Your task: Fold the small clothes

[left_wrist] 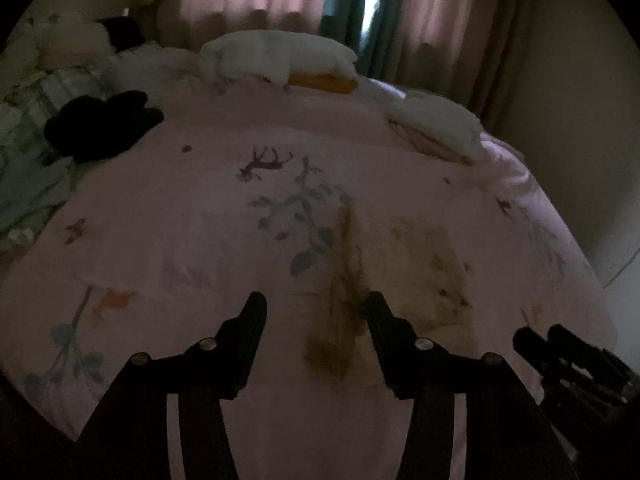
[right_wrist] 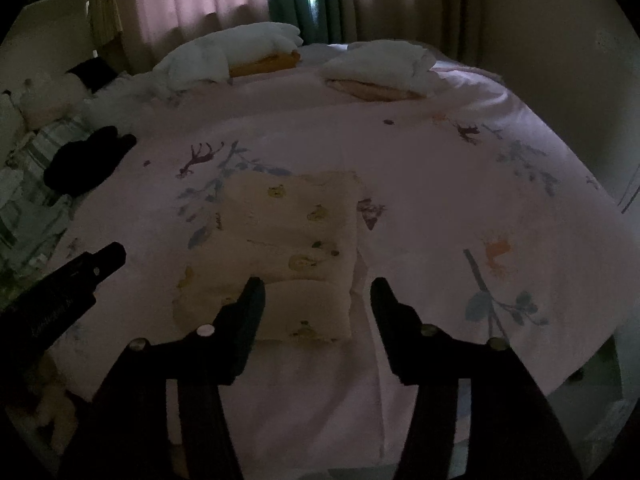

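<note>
Both grippers, left gripper (left_wrist: 314, 304) and right gripper (right_wrist: 318, 290), hover spread above folded garment (right_wrist: 280, 248).

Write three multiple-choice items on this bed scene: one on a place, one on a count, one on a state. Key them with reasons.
1. Where does the cream garment lie?
A. on the pink duvet, just ahead of the right claw
B. on top of the far pillows
C. on the floor

2. How many white pillows lie at the far end of the bed?
A. one
B. two
C. four

3. How do both claws stand?
A. shut on the garment
B. open and empty
C. shut on the duvet

Key:
1 A, as the right wrist view shows the garment flat on the duvet before the fingers.
2 B, as one pillow and a second pillow show.
3 B, as the left claw and the right claw each show a wide gap with nothing between.
</note>
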The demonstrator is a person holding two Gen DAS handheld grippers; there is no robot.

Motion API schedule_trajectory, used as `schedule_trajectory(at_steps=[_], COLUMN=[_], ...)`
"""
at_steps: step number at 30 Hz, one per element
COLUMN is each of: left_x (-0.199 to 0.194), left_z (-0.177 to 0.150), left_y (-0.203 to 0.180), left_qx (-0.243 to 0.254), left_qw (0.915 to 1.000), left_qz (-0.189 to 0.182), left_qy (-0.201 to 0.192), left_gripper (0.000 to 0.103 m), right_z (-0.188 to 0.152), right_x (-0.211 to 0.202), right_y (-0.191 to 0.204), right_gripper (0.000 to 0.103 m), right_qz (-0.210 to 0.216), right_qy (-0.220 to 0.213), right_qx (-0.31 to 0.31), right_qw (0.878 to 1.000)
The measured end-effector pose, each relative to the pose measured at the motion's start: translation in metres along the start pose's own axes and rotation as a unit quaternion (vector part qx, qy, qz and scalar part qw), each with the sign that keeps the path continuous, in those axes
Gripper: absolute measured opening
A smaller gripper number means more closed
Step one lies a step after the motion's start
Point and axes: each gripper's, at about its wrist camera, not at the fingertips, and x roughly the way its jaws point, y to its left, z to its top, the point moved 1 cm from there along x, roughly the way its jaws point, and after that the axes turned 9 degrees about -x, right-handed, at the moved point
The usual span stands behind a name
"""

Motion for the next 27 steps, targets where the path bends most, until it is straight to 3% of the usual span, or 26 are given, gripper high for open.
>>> schedule_trajectory(at_steps=[7,15,27], left_x=[0.001,0.000,-0.005], left_z=[-0.007,-0.010,-0.014], left_y=[-0.013,-0.019,-0.028], left_qx=[0.031,0.047,0.080], left_qw=[0.9994,0.9986,0.9931], left_qz=[0.012,0.022,0.080], left_qy=[-0.006,-0.007,-0.032], left_gripper=[0.066,0.069,0.071], right_z=[-0.002,-0.004,-0.008], right_x=[-0.001,0.000,0.002], right_y=[0.001,-0.002,-0.001], right_gripper=[0.066,0.066,0.072], right_qz=[0.004,0.002,0.000], right_qy=[-0.003,0.003,0.004], right_qx=[0.003,0.002,0.005], right_qw=[1.000,1.000,1.000])
